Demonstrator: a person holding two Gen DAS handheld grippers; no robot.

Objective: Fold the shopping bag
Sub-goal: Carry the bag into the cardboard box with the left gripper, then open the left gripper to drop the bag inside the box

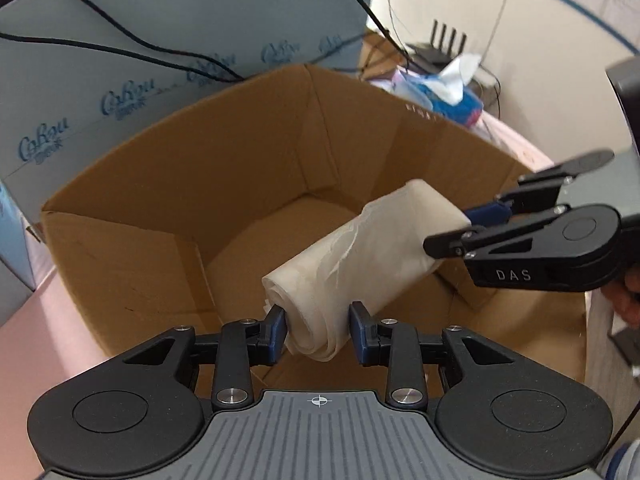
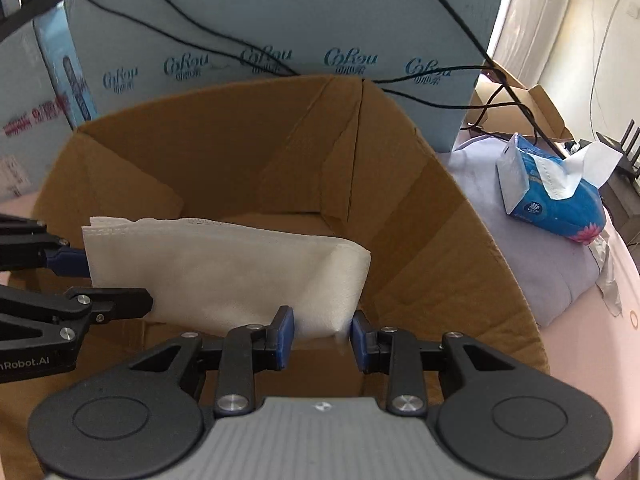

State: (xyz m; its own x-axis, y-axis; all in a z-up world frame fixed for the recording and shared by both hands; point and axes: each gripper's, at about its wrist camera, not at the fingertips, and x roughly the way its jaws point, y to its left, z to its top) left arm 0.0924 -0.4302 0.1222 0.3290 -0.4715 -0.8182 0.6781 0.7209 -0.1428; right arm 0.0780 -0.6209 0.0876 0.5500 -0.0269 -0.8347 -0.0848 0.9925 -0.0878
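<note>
1. The white shopping bag (image 1: 360, 256), already folded and rolled into a soft bundle, hangs in the air above the open cardboard box (image 1: 240, 160), carried by its two ends
2. The left gripper (image 1: 318, 330) pinches the near end of the bundle, its blue pads pressed into the layered edge from either side
3. The right gripper (image 2: 323, 334) has the other end between its blue pads; the fabric fills the gap and the pads look to be nipping it, though the right-hand pad's contact is hard to make out
4. Holding both ends at once seems the point: the roll cannot spring open, and it stays level over the box mouth, so I would judge the folding done and the bundle about to be lowered inside
5. The box stands with its flaps up, empty as far as can be seen, so nothing bars the way down
6. Writing: the grey-blue packaging (image 2: 280, 20) behind the box repeats a scripted brand in blue that reads roughly "CoRou", with small characters beneath too fine to read
7. One gripper body carries "DAS" in the left wrist view; the other shows "nRobot.AI", cut off at the edge
8. A blue tissue pack (image 2: 556, 200) lies on a cloth to the right, a sheet poking out, its print too small to read
</note>
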